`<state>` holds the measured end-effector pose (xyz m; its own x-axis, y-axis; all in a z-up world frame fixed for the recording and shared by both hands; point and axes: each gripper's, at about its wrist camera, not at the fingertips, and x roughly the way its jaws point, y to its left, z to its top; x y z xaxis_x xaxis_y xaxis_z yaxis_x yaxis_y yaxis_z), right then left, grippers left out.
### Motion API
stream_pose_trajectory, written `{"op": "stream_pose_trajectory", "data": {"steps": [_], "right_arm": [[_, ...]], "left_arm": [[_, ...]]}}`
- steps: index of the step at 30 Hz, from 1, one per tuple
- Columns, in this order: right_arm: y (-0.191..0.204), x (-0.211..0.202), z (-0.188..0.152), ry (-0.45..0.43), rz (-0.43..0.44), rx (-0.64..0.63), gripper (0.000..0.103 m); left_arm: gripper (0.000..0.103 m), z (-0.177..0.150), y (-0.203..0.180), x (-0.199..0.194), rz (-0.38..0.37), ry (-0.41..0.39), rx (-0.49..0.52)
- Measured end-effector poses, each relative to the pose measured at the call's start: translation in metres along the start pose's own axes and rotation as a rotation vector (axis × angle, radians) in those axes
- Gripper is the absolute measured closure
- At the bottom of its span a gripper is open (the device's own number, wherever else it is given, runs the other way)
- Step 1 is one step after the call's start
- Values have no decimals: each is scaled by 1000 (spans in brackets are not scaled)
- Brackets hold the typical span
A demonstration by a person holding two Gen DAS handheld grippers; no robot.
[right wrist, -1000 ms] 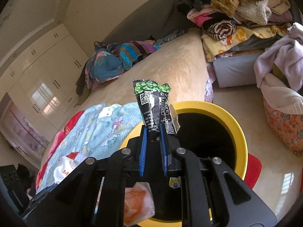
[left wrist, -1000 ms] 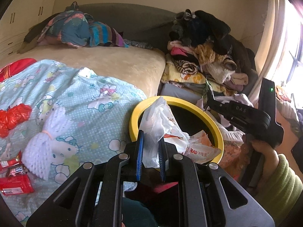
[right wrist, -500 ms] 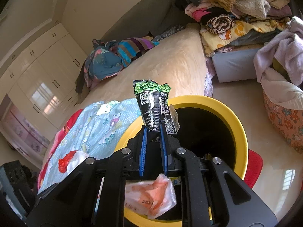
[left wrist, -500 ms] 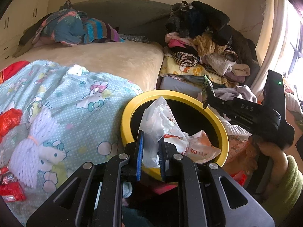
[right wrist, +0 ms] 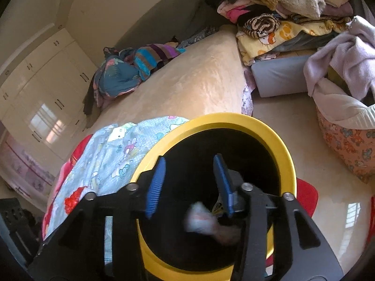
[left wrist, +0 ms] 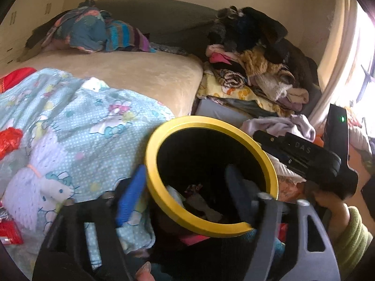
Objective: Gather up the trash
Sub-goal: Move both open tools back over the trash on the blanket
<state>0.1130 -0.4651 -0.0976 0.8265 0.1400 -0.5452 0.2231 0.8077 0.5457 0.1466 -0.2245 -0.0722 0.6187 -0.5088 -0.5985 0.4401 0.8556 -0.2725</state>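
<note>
Now both my hand-held grippers, left (left wrist: pixel 185 187) and right (right wrist: pixel 189 187), are opening empty over the yellow-rimmed bin (left wrist: pixel 206 224); scraps (right wrist: pixel 201 220) lie inside, below the jaws. Left of my left one, red wrappers (left wrist: pixel 9 138) on the bed remain, I judge.

- Yellow bin rim (right wrist: pixel 279 140): smooth, matt plastic.
- Bedspread (left wrist: pixel 140 75): beige, plush, faintly sheened cloth.
- Wardrobe doors (right wrist: pixel 44 89): glossy, reflective.
- Floor (right wrist: pixel 337 201): polished, shiny.
</note>
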Motion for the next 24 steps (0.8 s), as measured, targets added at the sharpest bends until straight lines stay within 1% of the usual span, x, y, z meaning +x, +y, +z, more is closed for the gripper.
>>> {"op": "stream_pose_trajectory", "data": {"steps": [1, 2, 3, 5, 8, 13, 16, 19, 24], "right_arm": [[1, -1, 0, -4, -8, -6, 57], [3, -2, -1, -9, -15, -16, 55], [5, -2, -1, -13, -20, -25, 54], [10, -4, -2, -20, -25, -37, 47], [17, -5, -2, -26, -27, -56, 39], [30, -8, -5, -35, -29, -92, 30], [39, -10, -7, -40, -25, -113, 30], [48, -13, -9, -46, -20, -128, 26], [64, -18, -12, -54, -2, -171, 26]], "left_arm": [[17, 0, 2, -2, 2, -4, -10], [11, 1, 6, -5, 6, -10, -20], [7, 1, 9, -9, 13, -17, -29], [7, 2, 14, -14, 25, -23, -43], [7, 4, 22, -21, 45, -31, -68], [7, 5, 31, -36, 69, -62, -83], [7, 6, 37, -47, 87, -90, -81], [7, 9, 41, -57, 102, -115, -84], [7, 12, 53, -76, 121, -164, -110]]}}
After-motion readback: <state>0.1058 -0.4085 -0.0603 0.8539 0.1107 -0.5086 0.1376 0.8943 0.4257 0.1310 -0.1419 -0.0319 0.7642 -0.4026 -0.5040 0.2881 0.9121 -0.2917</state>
